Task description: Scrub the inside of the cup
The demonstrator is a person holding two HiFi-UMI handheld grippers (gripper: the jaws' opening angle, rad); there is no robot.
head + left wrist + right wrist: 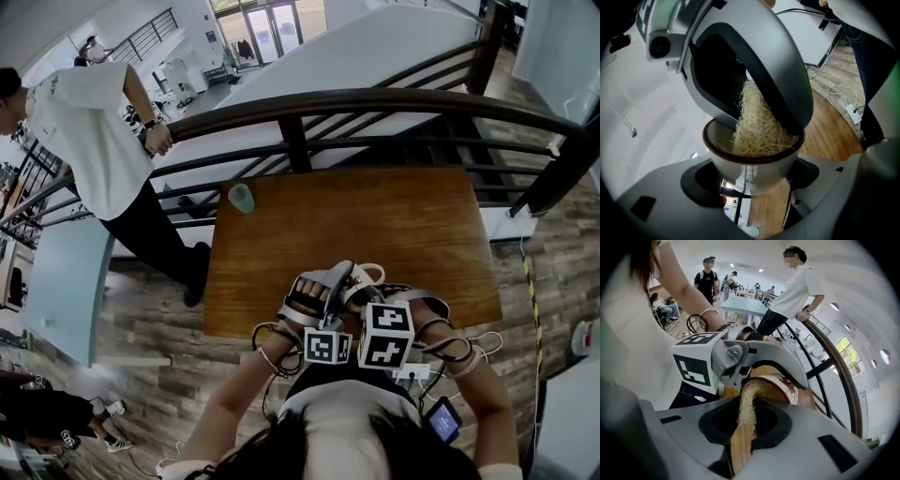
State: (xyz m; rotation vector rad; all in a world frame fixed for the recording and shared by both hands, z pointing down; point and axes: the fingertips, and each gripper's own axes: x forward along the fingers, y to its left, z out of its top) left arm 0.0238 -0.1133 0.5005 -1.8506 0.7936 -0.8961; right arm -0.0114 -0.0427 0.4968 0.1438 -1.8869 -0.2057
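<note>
In the left gripper view, a white cup [754, 164] with a dark brown rim sits between the jaws of my left gripper [750, 183], which is shut on its body. A pale loofah scrubber [759, 124] is pushed down inside the cup. In the right gripper view, my right gripper [743, 427] is shut on the scrubber's wooden handle [740, 446], and the loofah head [749, 401] reaches into the tilted cup [780, 383]. In the head view, both grippers meet at the table's near edge: the left gripper [314, 298] and the right gripper [398, 314], with the cup [364, 277] between them.
A wooden table [403, 225] stands against a dark curved railing [356, 103]. A small green cup [241, 197] stands at its far left corner. A person in a white shirt [84, 131] leans on the railing at the left. Cables [469, 347] hang at the near right.
</note>
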